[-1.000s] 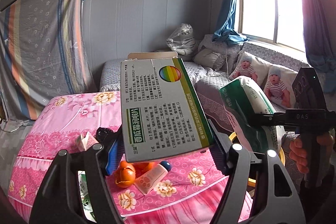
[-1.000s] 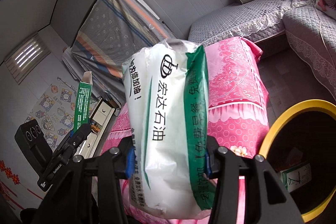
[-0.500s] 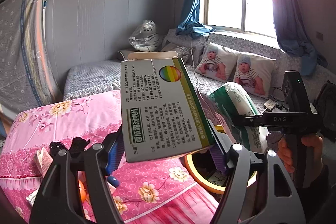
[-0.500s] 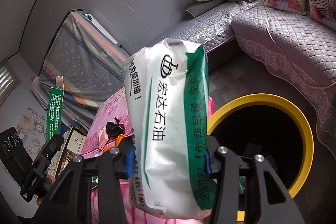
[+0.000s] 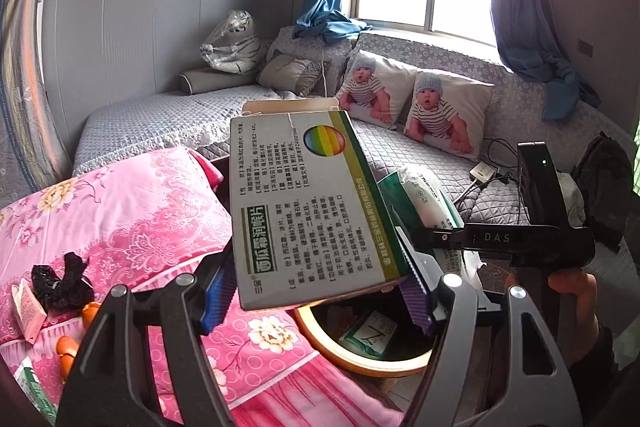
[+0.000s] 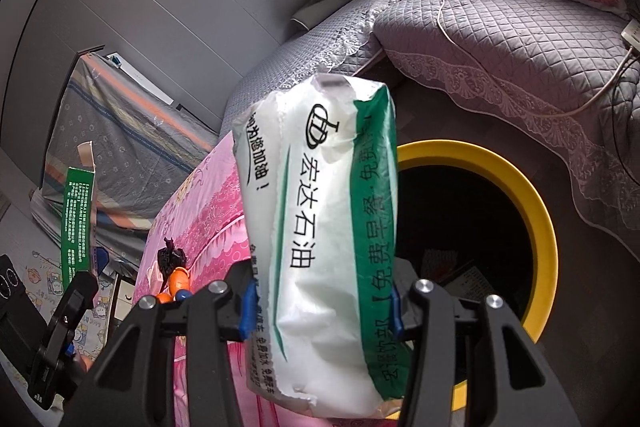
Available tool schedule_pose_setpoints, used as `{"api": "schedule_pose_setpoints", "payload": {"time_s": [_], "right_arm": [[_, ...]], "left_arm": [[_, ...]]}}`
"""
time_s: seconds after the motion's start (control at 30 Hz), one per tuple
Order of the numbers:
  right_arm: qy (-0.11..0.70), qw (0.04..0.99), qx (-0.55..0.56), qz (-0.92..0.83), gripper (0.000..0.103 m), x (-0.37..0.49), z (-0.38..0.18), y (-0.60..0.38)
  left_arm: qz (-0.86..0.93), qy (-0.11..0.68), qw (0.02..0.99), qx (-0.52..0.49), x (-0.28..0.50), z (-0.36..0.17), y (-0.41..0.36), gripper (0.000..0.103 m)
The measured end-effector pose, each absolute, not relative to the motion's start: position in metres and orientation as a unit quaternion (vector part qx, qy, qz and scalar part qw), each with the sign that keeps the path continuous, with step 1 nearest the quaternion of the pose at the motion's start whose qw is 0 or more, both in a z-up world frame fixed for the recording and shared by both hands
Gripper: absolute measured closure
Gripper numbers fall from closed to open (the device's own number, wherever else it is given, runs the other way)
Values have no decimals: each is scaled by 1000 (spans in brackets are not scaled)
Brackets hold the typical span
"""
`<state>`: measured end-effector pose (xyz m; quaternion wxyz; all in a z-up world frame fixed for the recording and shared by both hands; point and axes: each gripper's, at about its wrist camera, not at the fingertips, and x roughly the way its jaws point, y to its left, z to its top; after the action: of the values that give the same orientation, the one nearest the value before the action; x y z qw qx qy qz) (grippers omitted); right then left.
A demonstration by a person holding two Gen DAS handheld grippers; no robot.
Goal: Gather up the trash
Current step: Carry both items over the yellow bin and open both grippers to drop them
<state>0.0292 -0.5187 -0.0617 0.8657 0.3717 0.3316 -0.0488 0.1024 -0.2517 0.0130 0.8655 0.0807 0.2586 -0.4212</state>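
My left gripper (image 5: 316, 297) is shut on a grey-and-green medicine box (image 5: 308, 203) with a rainbow circle, held above the table edge near the bin. My right gripper (image 6: 320, 311) is shut on a white-and-green tissue pack (image 6: 320, 227), held beside the yellow-rimmed bin (image 6: 536, 211). The bin (image 5: 320, 335) sits on the floor beside the pink table and holds some trash. In the left wrist view the right gripper (image 5: 432, 241) holds the pack (image 5: 424, 195) over the bin. In the right wrist view the medicine box (image 6: 78, 219) shows at far left.
The pink flowered table (image 5: 120, 211) carries a black scrap (image 5: 60, 283), orange peel (image 5: 66, 347) and a small packet (image 5: 26, 309). A grey quilted sofa (image 6: 500, 39) with baby-print pillows (image 5: 448, 115) stands behind the bin. A cable and power strip (image 5: 486, 171) lie on the sofa.
Both grippers have swung right from over the table toward the bin, each keeping its hold. The bin has come fully into view under the right gripper.
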Motion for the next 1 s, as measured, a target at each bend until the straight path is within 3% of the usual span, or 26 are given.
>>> {"api": "schedule_pose_setpoints", "payload": {"time_s": [0.33,0.53,0.6,0.63,0.67,0.83,1.0], "right_arm": [[348,846,394,-86,58,29,-89,-538],[346,844,401,-84,55,31,-88,-540],[341,843,404,-92,49,29,-86,-542],[338,842,407,-103,45,28,-85,-545],[335,841,409,-113,41,25,-84,-547],[318,836,429,-126,31,12,-85,-562],[316,843,420,-113,29,10,-78,-555]], "left_arm": [[-425,354,830,69,139,-50,-299,36],[-433,371,818,70,143,-62,-312,35],[-432,377,817,59,146,-62,-311,30],[-430,379,818,49,148,-62,-309,17],[-427,379,820,39,149,-60,-306,13],[-410,388,825,12,160,-62,-292,9],[-390,387,835,-9,169,-59,-275,9]]}}
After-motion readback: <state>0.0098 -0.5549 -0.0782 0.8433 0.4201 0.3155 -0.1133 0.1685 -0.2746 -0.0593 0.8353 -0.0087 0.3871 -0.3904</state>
